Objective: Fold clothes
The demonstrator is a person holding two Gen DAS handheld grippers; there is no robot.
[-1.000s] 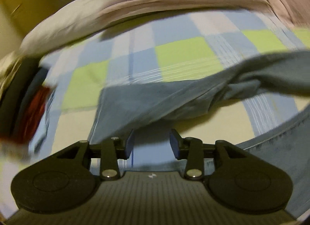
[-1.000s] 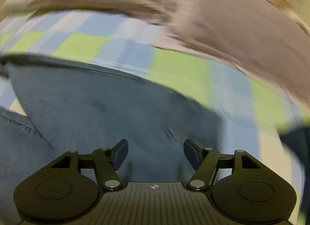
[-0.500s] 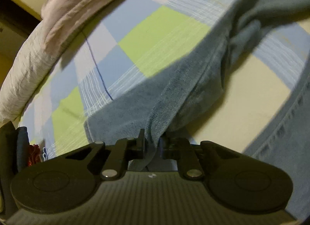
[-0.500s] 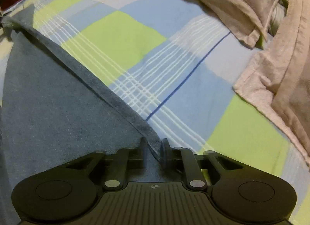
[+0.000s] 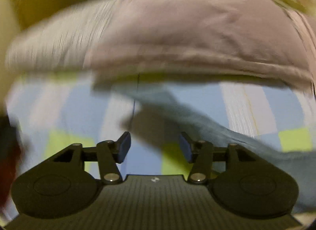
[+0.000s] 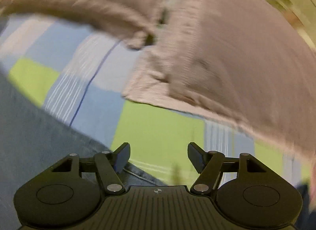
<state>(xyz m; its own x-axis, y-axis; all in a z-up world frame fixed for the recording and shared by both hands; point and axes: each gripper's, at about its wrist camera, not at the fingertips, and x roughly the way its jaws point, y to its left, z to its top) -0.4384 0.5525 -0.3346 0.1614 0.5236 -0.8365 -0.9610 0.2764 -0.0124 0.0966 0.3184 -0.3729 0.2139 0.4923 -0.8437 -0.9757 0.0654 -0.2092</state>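
A blue-grey garment [image 5: 207, 125] lies on the checked bed sheet [image 5: 65, 109]; in the left wrist view it runs from the middle to the lower right. My left gripper [image 5: 154, 148] is open and empty, just left of the cloth's edge. In the right wrist view the same garment [image 6: 35, 127] fills the lower left, its hem passing under the left finger. My right gripper [image 6: 159, 157] is open and empty above the green square of the sheet [image 6: 158, 131]. Both views are motion-blurred.
A pinkish-grey pillow [image 5: 197, 32] lies across the far side of the bed, also in the right wrist view [image 6: 227, 52]. A dark red and black object [image 5: 7, 150] sits at the left edge.
Both grippers were shut on the garment's edge half a second ago; both have opened and let it go, and the cloth now lies on the sheet.
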